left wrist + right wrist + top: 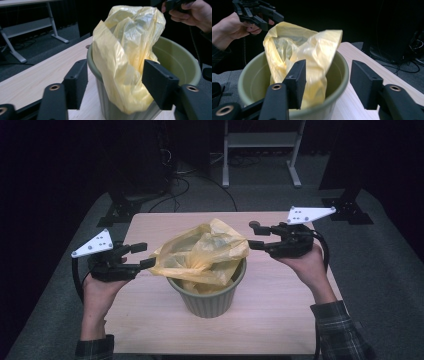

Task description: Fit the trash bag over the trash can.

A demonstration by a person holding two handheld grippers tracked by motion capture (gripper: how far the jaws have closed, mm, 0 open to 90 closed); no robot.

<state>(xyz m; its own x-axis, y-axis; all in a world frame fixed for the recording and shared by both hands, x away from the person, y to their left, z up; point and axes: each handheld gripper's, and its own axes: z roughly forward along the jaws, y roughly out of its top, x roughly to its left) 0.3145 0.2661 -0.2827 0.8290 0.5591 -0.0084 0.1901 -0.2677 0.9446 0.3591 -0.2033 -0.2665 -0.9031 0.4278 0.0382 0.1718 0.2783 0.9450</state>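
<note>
Dark floor and cables surround the pale wooden bench [150, 320], where one thin yellow plastic bag [205, 252] sits crumpled in one ribbed olive-green plastic bin [207, 300], its upper part standing above the rim and one fold hanging over the side. I judge the bag very light, soft and a little slippery, easy to tear, so it is best taken at its loose top edge on two opposite sides. Two tongs: the left tongs [142, 255] and the right tongs [256, 235] both stand about half open at the bag's sides and hold nothing.
</note>
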